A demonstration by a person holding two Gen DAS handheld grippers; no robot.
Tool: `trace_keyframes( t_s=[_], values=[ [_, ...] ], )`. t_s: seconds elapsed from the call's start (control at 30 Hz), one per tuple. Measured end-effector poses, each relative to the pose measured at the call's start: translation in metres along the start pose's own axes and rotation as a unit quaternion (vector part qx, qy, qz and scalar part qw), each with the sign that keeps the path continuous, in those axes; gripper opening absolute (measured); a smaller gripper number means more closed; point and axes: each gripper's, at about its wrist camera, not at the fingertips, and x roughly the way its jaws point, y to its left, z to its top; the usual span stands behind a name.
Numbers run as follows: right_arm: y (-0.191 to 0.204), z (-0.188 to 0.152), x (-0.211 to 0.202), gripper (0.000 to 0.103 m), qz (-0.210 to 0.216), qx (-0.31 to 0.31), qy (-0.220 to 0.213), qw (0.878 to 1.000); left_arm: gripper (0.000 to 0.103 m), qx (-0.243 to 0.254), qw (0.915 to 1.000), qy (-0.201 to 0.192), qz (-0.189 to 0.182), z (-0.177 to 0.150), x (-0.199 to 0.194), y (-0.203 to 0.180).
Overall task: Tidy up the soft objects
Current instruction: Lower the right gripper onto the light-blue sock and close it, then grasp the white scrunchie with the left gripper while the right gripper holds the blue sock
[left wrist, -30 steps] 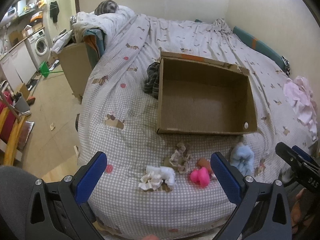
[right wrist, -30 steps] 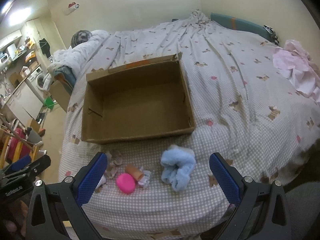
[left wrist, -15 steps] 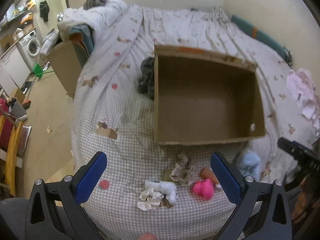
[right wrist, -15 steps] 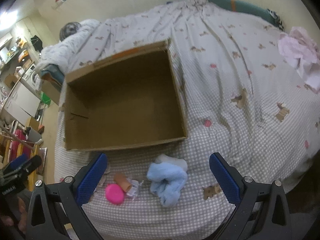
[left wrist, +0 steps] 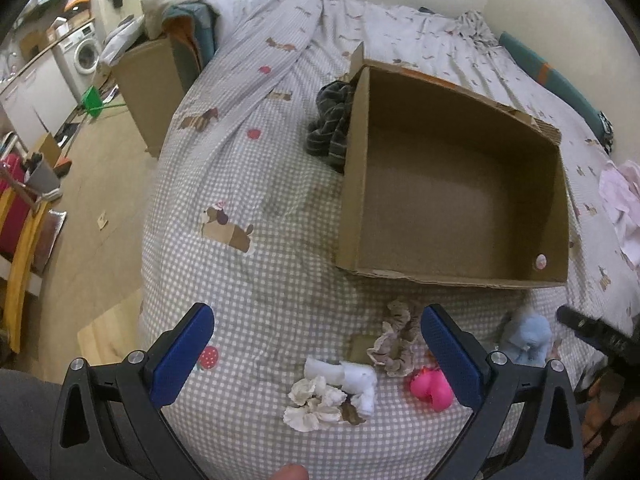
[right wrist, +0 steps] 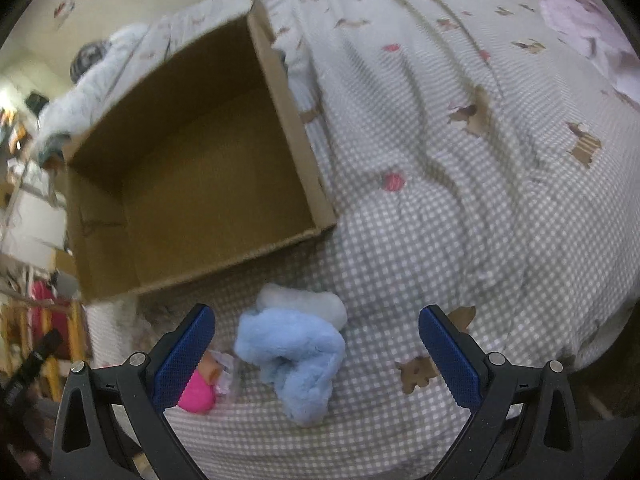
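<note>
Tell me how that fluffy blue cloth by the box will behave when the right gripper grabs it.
The fluffy blue cloth lies bunched in loose folds, so it will probably flop and dangle unevenly. Its plush pile suggests it is light and will compress, so the open right gripper likely needs to close far. It seems unlikely to roll.

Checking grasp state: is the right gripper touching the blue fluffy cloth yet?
Apart. The right wrist view shows the right gripper open, the blue fluffy cloth lying between its fingers with checked bedspread visible either side.
</note>
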Motion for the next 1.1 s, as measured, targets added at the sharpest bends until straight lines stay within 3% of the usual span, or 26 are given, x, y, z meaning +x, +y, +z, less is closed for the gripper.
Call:
trace_keyframes(
  t_s=[0.23, 0.47, 0.53, 0.63, 0.73, 0.9, 0.97, 1.1],
  values=[
    [0.038, -0.013, 0.046, 0.103, -0.062, -0.090, 0.060, 0.992, 0.103, -0.018, 0.9997, 0.017, 0.004, 0.003, 0.010, 0.009],
    [0.048, -0.011, 0.073, 0.050, -0.078, -0.098, 0.077, 0.989, 0.103, -0.038, 0.9970, 0.066, 0.012, -0.005, 0.029, 0.029],
    [0.045, -0.010, 0.071, 0.041, -0.069, -0.094, 0.073, 0.990, 0.103, -0.037, 0.9951, 0.092, 0.005, -0.011, 0.039, 0.032],
    [0.043, -0.005, 0.051, 0.036, -0.058, -0.096, 0.065, 0.992, 0.102, -0.037, 0.9905, 0.131, -0.019, -0.020, 0.054, 0.032],
    [0.039, -0.006, 0.027, 0.036, -0.050, -0.098, 0.044, 0.993, 0.101, -0.040, 0.9880, 0.145, -0.033, -0.024, 0.059, 0.032],
    [0.039, -0.011, 0.000, 0.036, -0.019, -0.100, 0.015, 0.995, 0.077, -0.021, 0.9823, 0.179, -0.050, -0.036, 0.069, 0.022],
    [0.040, -0.016, -0.006, 0.036, -0.014, -0.101, 0.013, 0.995, 0.072, -0.022, 0.9794, 0.195, -0.048, -0.041, 0.074, 0.021],
    [0.038, -0.020, -0.005, 0.036, -0.010, -0.104, 0.011, 0.995, 0.046, -0.032, 0.9739, 0.217, -0.059, -0.047, 0.084, 0.021]
  ],
)
